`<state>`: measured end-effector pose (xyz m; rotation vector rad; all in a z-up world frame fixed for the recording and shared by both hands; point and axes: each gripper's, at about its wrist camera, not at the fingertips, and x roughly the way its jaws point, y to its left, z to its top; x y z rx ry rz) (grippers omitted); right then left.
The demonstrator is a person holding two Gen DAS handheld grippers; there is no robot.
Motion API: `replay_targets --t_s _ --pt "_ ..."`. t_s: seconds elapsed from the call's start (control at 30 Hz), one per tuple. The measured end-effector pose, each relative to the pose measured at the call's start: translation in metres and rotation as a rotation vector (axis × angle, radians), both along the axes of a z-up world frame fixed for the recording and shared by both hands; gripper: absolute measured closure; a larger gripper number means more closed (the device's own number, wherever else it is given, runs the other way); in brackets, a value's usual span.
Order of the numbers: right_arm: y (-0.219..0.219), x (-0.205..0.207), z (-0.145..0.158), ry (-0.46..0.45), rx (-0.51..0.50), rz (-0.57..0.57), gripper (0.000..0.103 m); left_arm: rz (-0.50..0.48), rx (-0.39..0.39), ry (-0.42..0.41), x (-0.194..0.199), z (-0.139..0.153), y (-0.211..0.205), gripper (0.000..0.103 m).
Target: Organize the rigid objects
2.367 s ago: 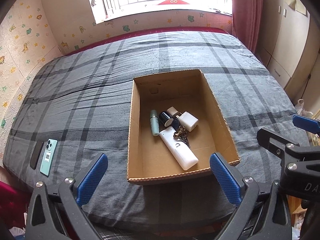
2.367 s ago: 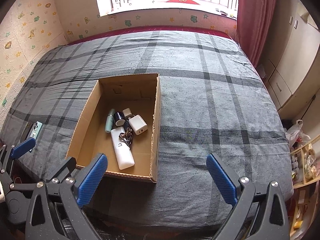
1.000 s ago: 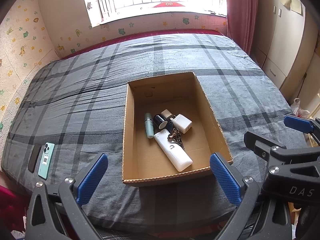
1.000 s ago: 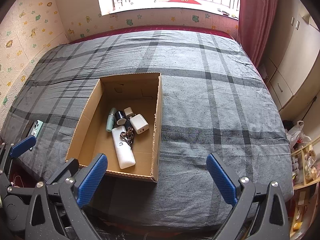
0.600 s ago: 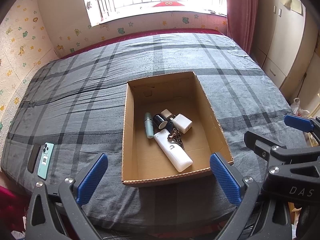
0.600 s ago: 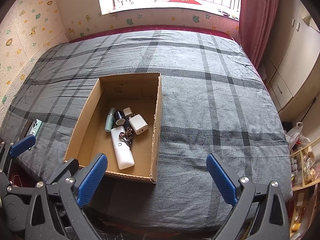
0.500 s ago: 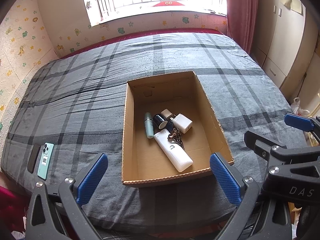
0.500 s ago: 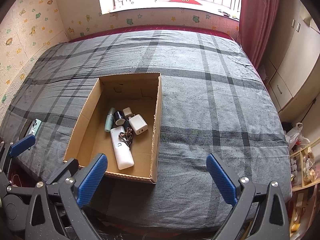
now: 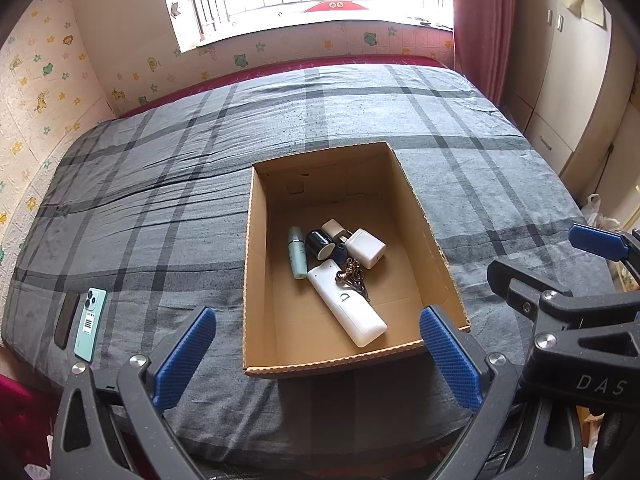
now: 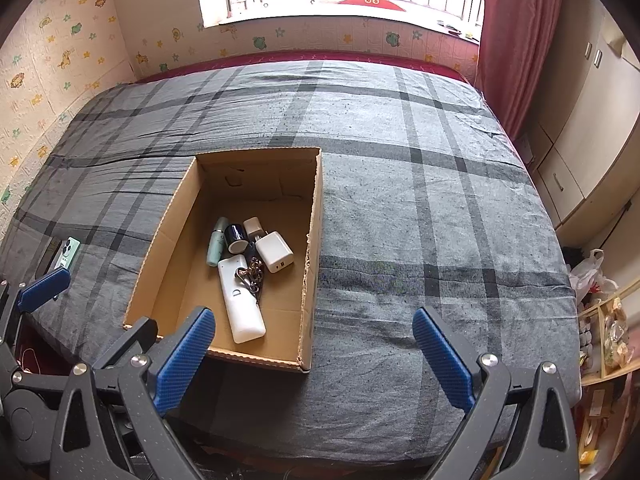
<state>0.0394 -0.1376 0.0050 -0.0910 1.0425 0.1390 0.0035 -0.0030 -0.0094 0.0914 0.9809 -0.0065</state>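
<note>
In the cardboard box [image 9: 434,240] on the bed sit the small things: a white remote [image 9: 347,300] with keys [image 9: 352,278] lying on it, a white charger [image 9: 365,248], a dark cap [image 9: 320,244] and a pale green tube [image 9: 297,252]. Your left claw [image 9: 316,356] and right claw [image 10: 314,358] hang wide open and empty near the box's front edge. The phone [image 9: 90,324] lies apart by the bed's left edge; it looks like the piece left, so reach left and pinch its long sides squarely. The grey checked bedspread [image 10: 420,208] is soft; a barred window is behind.
</note>
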Motion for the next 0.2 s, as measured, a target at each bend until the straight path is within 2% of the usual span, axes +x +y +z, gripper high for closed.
replay_targets --t_s 0.2 --pt "-0.0014 0.0032 -0.003 0.007 0.009 0.0 0.002 -0.003 0.014 -0.01 0.0029 -0.0012 -0.0021 0.0"
